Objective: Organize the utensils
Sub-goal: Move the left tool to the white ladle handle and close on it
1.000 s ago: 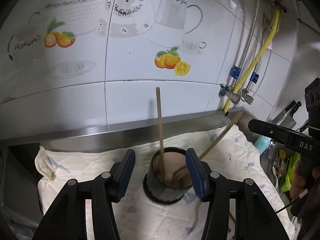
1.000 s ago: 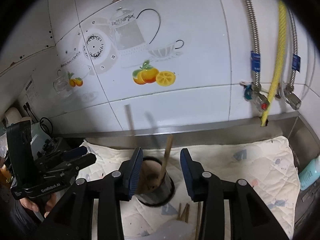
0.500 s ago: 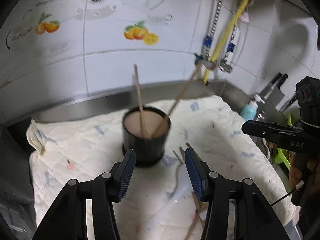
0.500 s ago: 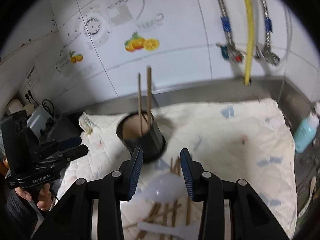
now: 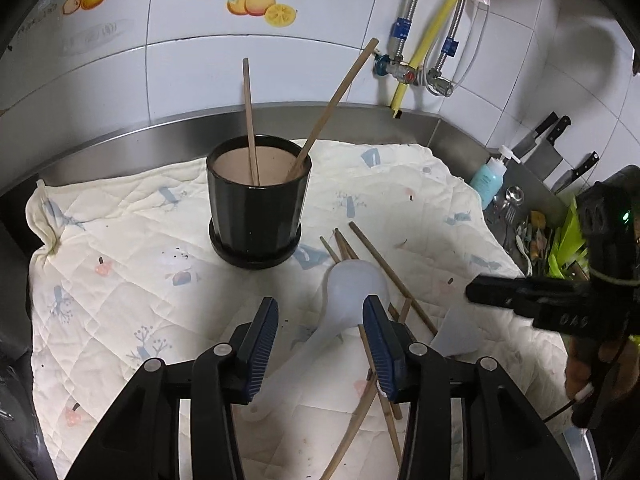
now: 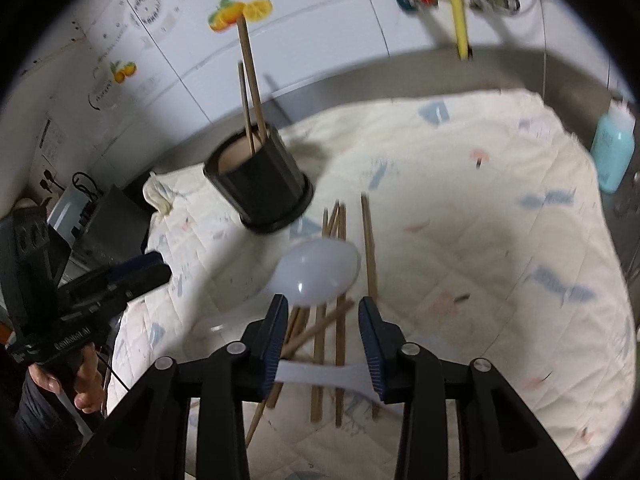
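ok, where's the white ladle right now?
The white ladle lies on the quilted cloth, on top of the loose chopsticks. In the left wrist view its bowl sits right of the black holder, just ahead of the left gripper.

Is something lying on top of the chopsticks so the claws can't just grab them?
Yes. The white ladle lies across the loose chopsticks on the cloth, right ahead of the left claw and right claw. Both claws are open and empty. The black holder has nothing in front of it.
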Demonstrator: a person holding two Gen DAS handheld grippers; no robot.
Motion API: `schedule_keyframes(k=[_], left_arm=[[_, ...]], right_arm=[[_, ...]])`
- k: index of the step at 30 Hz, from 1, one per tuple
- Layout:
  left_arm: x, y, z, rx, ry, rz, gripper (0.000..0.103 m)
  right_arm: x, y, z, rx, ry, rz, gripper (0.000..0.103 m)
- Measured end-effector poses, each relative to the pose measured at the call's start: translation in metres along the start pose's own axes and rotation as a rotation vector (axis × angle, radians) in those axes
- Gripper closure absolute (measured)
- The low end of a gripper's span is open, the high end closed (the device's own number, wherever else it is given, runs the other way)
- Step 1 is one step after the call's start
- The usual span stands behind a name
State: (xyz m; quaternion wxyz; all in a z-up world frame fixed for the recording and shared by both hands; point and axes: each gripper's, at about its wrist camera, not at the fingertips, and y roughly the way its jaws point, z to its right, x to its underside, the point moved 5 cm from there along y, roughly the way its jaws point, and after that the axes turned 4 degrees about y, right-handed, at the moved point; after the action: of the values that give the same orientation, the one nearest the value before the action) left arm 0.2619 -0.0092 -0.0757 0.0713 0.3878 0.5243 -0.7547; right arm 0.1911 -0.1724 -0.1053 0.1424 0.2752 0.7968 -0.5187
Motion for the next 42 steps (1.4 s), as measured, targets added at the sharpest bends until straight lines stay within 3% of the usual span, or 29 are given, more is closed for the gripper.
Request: schedule_keyframes(k=[6,18,28,31,34,42], left_arm=[[-0.003,0.010,-0.004,0.018,0.034,-0.029,0.056],[0.012,0.067,-0.001,0.073,0.152,-0.162,0.056],[0.023,0.110,0.014,0.108,0.317,-0.226,0.056],[0.026,0.120,0.015,0.121,0.354,-0.248,0.064],[0.027,0.129,0.015,0.140,0.374,-0.267,0.072],[0.030,0.140,0.017,0.169,0.384,-0.294,0.073]], right_arm=[[0.015,0.028,0.003,-0.028,0.085,-0.064,0.074],[0.018,0.062,0.024,-0.073,0.309,-0.118,0.075],[0.012,0.067,0.027,-0.020,0.327,-0.119,0.085],[0.012,0.069,0.029,-0.012,0.334,-0.126,0.085],[0.013,0.071,0.032,-0.016,0.348,-0.128,0.085],[0.013,0.072,0.030,-0.014,0.348,-0.125,0.086]])
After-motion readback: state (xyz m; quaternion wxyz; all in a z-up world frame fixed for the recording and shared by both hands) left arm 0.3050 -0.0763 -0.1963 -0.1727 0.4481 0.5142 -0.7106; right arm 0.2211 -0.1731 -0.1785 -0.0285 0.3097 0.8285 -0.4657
